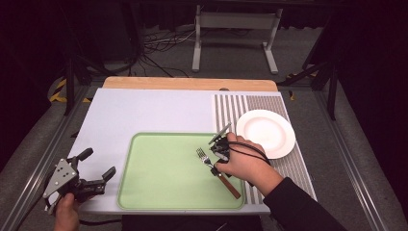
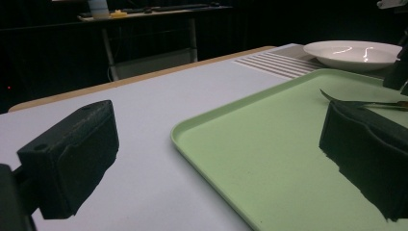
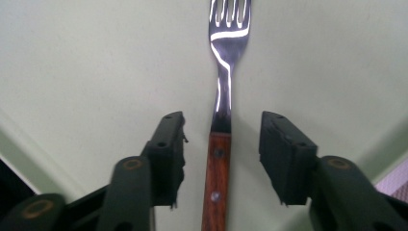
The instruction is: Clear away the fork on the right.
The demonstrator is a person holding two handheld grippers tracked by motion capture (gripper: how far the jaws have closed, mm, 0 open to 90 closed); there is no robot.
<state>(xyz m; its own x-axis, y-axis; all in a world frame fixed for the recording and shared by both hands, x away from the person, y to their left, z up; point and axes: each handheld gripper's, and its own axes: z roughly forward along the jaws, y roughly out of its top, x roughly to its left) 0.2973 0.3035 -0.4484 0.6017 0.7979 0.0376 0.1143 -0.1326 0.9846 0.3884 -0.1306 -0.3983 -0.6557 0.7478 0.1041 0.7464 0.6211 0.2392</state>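
At the far left of the high view, the left gripper [image 1: 98, 166] rests on the white surface [image 1: 144, 110] just off the left rim of the green tray [image 1: 144, 192]. Its jaws are spread wide with nothing between them, and in the left gripper view they frame bare surface and the tray's near corner.

Moving right, most of the tray is bare. The fork [image 1: 211, 168], steel with a reddish wooden handle, lies flat on the tray's right part, tines pointing up and left, handle running down toward the tray's lower right corner. The right gripper [image 1: 219, 153] sits directly over it. In the right gripper view [image 3: 222, 159] the two black jaws stand on either side of the fork [image 3: 219, 159] where metal meets wood, with a clear gap on each side, so the pads are not pressing on it; the gripper is partly open and carries nothing.

Farther right, a white plate [image 1: 266, 133] stands empty on the striped mat [image 1: 231, 108], just beside the tray.

Judging from this, the fork is lying freely on the tray, either just set down or about to be picked up; the pictures alone do not settle which.

The person's right hand covers the middle of the fork's handle in the high view, and its end is cut off in the right gripper view. In the left gripper view the fork is only a dark sliver.
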